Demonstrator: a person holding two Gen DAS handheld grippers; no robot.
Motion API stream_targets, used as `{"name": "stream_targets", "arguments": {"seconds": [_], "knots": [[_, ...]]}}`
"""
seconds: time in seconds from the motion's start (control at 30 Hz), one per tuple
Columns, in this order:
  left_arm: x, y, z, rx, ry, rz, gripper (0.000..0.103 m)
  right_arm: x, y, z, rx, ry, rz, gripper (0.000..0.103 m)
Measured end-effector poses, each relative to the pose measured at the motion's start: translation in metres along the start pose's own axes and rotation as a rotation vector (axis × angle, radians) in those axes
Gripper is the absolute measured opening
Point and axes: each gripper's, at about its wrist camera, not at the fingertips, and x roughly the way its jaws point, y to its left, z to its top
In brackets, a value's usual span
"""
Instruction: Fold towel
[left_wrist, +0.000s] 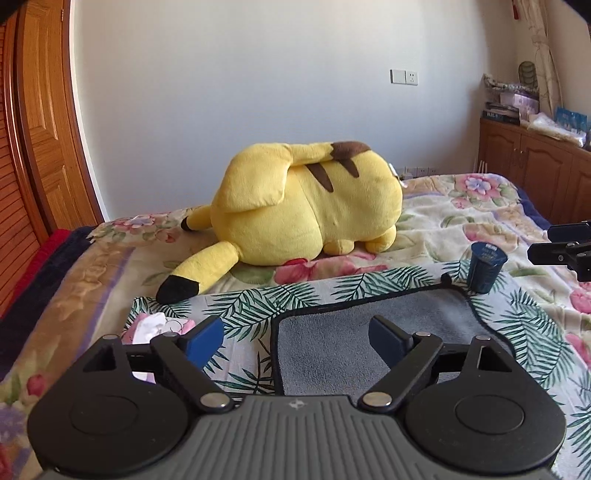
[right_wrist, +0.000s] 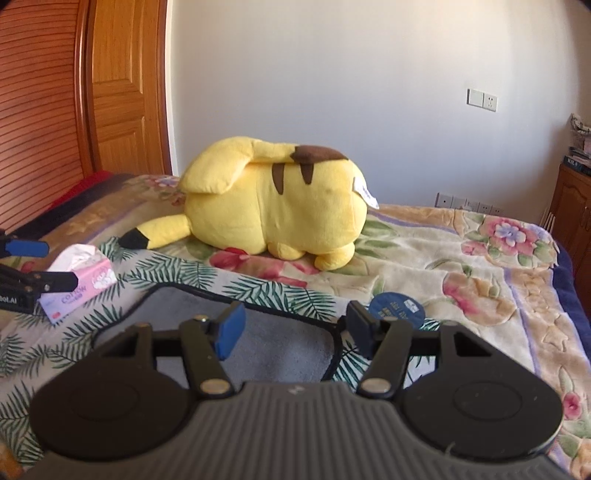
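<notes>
A grey towel (left_wrist: 354, 328) with a dark hem lies flat on a palm-leaf cloth (left_wrist: 258, 299) on the bed. My left gripper (left_wrist: 295, 341) is open and empty, hovering over the towel's near left edge. In the right wrist view the towel (right_wrist: 258, 332) lies under my right gripper (right_wrist: 291, 328), which is open and empty above the towel's right edge. The right gripper's fingers (left_wrist: 565, 251) show at the right edge of the left wrist view. The left gripper's fingers (right_wrist: 33, 266) show at the left edge of the right wrist view.
A large yellow plush toy (left_wrist: 306, 206) lies on the floral blanket (left_wrist: 461, 221) behind the towel. A dark blue round container (left_wrist: 485, 267) stands at the towel's far right corner. A pink tissue box (right_wrist: 79, 280) sits left of the towel. A wooden wardrobe (left_wrist: 40, 129) stands left, a cabinet (left_wrist: 535, 166) right.
</notes>
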Motion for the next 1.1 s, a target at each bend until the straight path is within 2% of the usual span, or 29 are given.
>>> {"name": "stream_targets", "arguments": {"seconds": [0.2,0.5,0.7,0.9,1.03,1.1], "knots": [[-0.033,-0.002,0.012,0.004,-0.032,-0.001,0.069,-0.029,0.002,0.01,0.018,-0.024,-0.008,0.061],[-0.079,-0.005,0.016,-0.002,-0.067,-0.019,0.073,-0.063,0.014,0.007,0.045,-0.033,-0.005,0.065],[-0.099,-0.01,0.0,0.008,-0.056,-0.025,0.075,-0.085,0.022,0.0,0.048,-0.04,-0.013,0.071],[-0.119,-0.013,-0.02,0.009,-0.036,-0.039,0.076,-0.104,0.028,-0.008,0.062,-0.047,-0.016,0.081],[-0.131,-0.018,-0.034,0.013,-0.017,-0.047,0.08,-0.117,0.029,-0.012,0.061,-0.08,-0.019,0.091],[-0.137,-0.02,-0.041,0.016,-0.011,-0.051,0.08,-0.121,0.03,-0.013,0.064,-0.08,-0.013,0.091]]}}
